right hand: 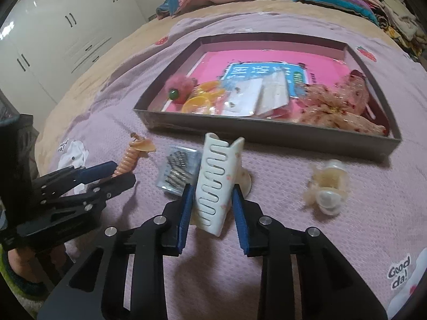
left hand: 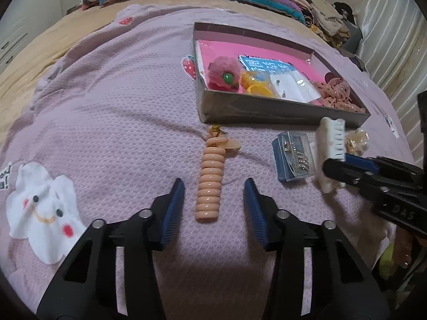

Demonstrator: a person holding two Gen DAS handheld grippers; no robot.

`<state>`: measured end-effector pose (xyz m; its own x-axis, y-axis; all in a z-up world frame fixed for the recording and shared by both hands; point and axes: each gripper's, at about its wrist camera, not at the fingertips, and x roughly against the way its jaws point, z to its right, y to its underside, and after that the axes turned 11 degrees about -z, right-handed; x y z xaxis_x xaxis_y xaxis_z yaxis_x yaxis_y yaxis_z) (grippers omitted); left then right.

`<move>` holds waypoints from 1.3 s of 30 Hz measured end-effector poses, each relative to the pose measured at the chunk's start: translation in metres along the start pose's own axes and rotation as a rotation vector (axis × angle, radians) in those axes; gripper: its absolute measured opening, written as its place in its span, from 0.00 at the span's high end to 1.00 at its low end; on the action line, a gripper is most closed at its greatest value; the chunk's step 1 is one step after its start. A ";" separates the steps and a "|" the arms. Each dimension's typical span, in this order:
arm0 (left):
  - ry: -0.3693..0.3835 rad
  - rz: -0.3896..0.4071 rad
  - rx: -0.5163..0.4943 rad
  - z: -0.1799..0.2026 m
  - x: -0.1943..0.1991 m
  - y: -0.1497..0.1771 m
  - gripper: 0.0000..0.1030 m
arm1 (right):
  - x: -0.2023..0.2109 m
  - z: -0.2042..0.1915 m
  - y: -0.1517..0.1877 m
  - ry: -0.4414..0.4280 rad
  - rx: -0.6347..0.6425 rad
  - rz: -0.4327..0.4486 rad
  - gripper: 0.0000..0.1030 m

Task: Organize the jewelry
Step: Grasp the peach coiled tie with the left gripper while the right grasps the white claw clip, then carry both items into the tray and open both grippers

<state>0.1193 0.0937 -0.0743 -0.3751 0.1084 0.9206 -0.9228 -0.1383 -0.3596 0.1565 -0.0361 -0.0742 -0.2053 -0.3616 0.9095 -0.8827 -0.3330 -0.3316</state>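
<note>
Right gripper [right hand: 212,202] – blue pads clamped on both sides of white slotted plastic claw hair clip [right hand: 217,178], clip upright on lilac quilted bedspread [right hand: 307,240]. Left gripper [left hand: 214,200] – jaws apart, straddling peach spiral coil hair tie [left hand: 210,178] without contact. Clear blue-rimmed box of rhinestone clips [left hand: 293,158] between tie and clip. Shallow grey cardboard tray [right hand: 267,132] with pink floor beyond, holding accessories.
</note>
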 end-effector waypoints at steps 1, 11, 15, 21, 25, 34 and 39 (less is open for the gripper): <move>-0.002 -0.002 -0.005 0.002 -0.002 -0.001 0.74 | 0.002 0.003 0.001 -0.001 -0.006 0.003 0.74; -0.005 0.022 -0.045 0.014 0.008 0.003 0.90 | 0.036 0.031 0.021 -0.026 -0.063 0.055 0.74; 0.001 0.047 -0.052 0.019 0.023 0.003 0.90 | 0.047 0.034 0.028 -0.025 -0.058 0.072 0.74; 0.034 0.095 -0.055 0.030 0.049 0.002 0.90 | 0.066 0.040 0.038 -0.041 -0.065 0.107 0.74; 0.038 0.115 -0.075 0.043 0.059 -0.004 0.90 | 0.083 0.048 0.040 -0.039 -0.076 0.140 0.74; 0.070 0.138 -0.126 0.076 0.067 -0.029 0.90 | 0.113 0.074 0.034 -0.018 -0.126 0.215 0.74; 0.086 0.146 -0.151 0.090 0.068 -0.042 0.90 | 0.125 0.083 0.029 -0.004 -0.138 0.248 0.74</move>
<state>0.1406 0.0187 0.0168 -0.5062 0.1820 0.8430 -0.8583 -0.0105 -0.5131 0.1403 -0.1632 0.0091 -0.4211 -0.4204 0.8037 -0.8550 -0.1119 -0.5064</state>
